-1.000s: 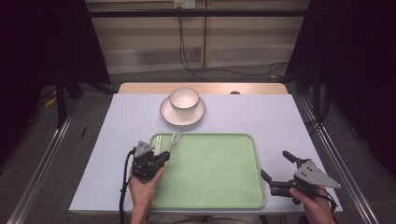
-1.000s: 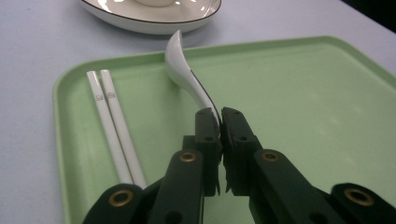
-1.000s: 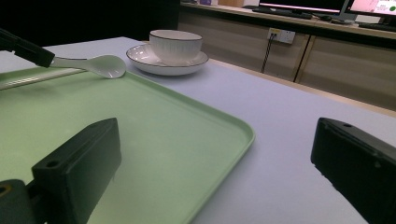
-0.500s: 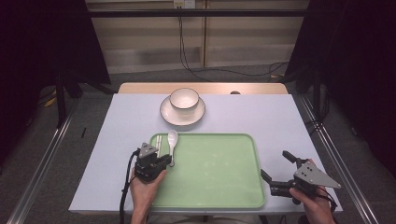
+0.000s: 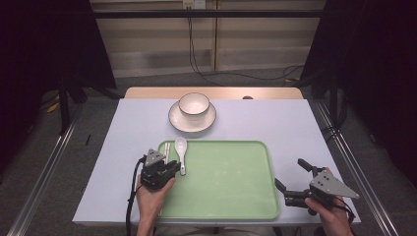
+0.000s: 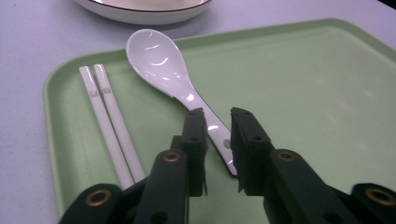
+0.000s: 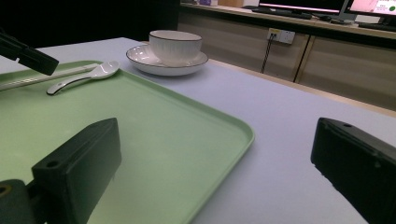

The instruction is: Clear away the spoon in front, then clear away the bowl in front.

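A white spoon (image 5: 181, 149) (image 6: 166, 65) lies at the far left corner of the green tray (image 5: 231, 196), its bowl near the rim. Two white chopsticks (image 5: 167, 151) (image 6: 109, 121) lie just left of it. My left gripper (image 5: 175, 167) (image 6: 219, 119) hovers at the spoon's handle end, open by a narrow gap, and the handle shows between the jaws. My right gripper (image 5: 290, 173) (image 7: 215, 149) is wide open at the tray's right edge, holding nothing. A white bowl (image 5: 193, 104) (image 7: 175, 43) stands on a saucer (image 5: 192, 119) beyond the tray.
The tray sits on a pale lavender table (image 5: 295, 123) with bare room to the left, to the right and at the back. Cables (image 5: 132, 196) trail from the left gripper toward the near edge. Dark stands and metal rails flank the table.
My left gripper has drawn back a little toward the near edge. The spoon now rests flat beside the chopsticks. The right gripper has stayed still.
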`<state>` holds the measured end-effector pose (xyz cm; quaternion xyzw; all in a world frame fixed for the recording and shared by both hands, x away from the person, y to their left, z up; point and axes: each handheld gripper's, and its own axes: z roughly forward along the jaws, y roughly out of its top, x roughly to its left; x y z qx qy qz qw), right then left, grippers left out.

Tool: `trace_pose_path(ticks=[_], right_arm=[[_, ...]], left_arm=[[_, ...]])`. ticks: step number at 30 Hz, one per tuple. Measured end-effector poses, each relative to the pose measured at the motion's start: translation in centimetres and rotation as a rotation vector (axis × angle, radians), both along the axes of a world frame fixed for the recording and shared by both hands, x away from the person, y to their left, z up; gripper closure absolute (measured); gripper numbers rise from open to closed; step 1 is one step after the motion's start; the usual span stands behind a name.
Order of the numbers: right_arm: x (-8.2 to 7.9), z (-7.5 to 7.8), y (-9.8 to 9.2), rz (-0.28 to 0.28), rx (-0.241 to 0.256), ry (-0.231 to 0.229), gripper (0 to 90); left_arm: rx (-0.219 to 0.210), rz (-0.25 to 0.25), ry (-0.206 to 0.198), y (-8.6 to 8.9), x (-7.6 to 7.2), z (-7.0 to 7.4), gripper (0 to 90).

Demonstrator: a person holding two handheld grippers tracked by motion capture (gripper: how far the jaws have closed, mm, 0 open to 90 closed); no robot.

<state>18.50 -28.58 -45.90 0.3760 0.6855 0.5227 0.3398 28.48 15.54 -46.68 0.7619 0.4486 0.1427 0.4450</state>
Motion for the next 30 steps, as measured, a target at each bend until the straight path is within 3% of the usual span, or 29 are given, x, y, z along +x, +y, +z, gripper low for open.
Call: trace_pose_path(ticks=[5,10,12,17,22,30], right_arm=[[0.0,0.0,0.0,-0.003,0.003,0.001,1.4],[0.1,0.0,0.1,-0.004,0.008,0.002,1.3],[0.0,0.0,0.1,-0.007,0.012,0.003,1.3],[-0.1,0.1,-0.1,-0.012,0.008,-0.004,1.3],[-0.1,0.1,-0.1,-0.008,0.008,0.002,1.3],[0.0,0.1,0.1,-0.011,0.009,-0.002,1.3]], left_arm=[[-0.043,0.003,-0.037,0.4,0.3,0.2,62.5],[-0.086,0.009,-0.103,0.6,0.7,0.7,47.4],[-0.087,-0.005,-0.135,0.5,1.0,1.0,47.2],[-0.078,-0.011,-0.155,0.3,1.7,1.5,36.2],[-0.1,-0.018,-0.147,0.6,2.5,2.1,34.2],[-0.098,-0.009,-0.198,1.2,3.7,3.1,28.5]])
